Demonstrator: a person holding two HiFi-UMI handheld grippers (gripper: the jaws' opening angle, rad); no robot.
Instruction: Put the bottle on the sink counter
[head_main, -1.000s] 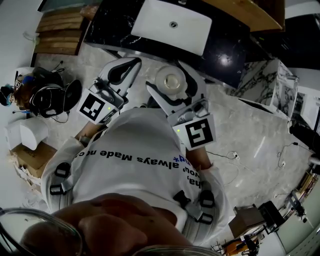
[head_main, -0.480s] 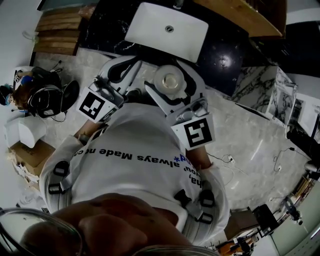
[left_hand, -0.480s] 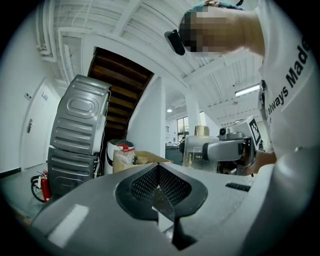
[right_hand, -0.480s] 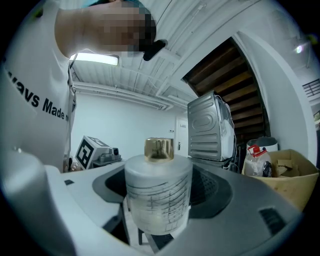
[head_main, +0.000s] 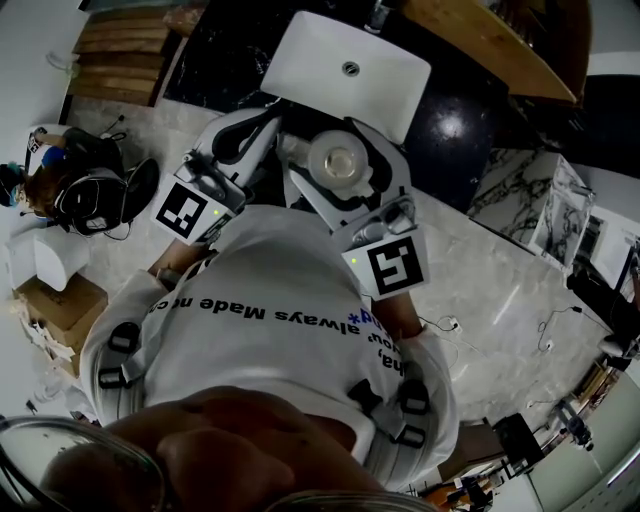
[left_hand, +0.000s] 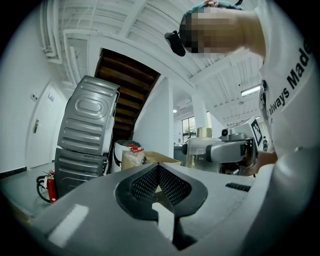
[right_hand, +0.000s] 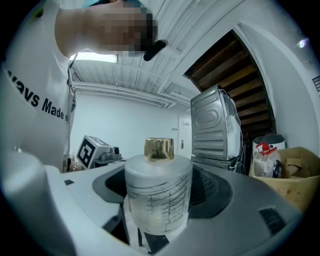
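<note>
We see a frosted, matt bottle (right_hand: 157, 197) with a shiny gold cap (right_hand: 159, 149), and a glossy black counter (head_main: 462, 125).

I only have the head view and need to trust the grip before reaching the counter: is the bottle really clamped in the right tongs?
Observer: Yes. The right gripper view shows the right tongs shut on the bottle, pressing on both its sides.
Operator: Are the left tongs carrying anything?
Observer: No. The left gripper view shows the left tongs shut, their meshed pads meeting with nothing between them.
</note>
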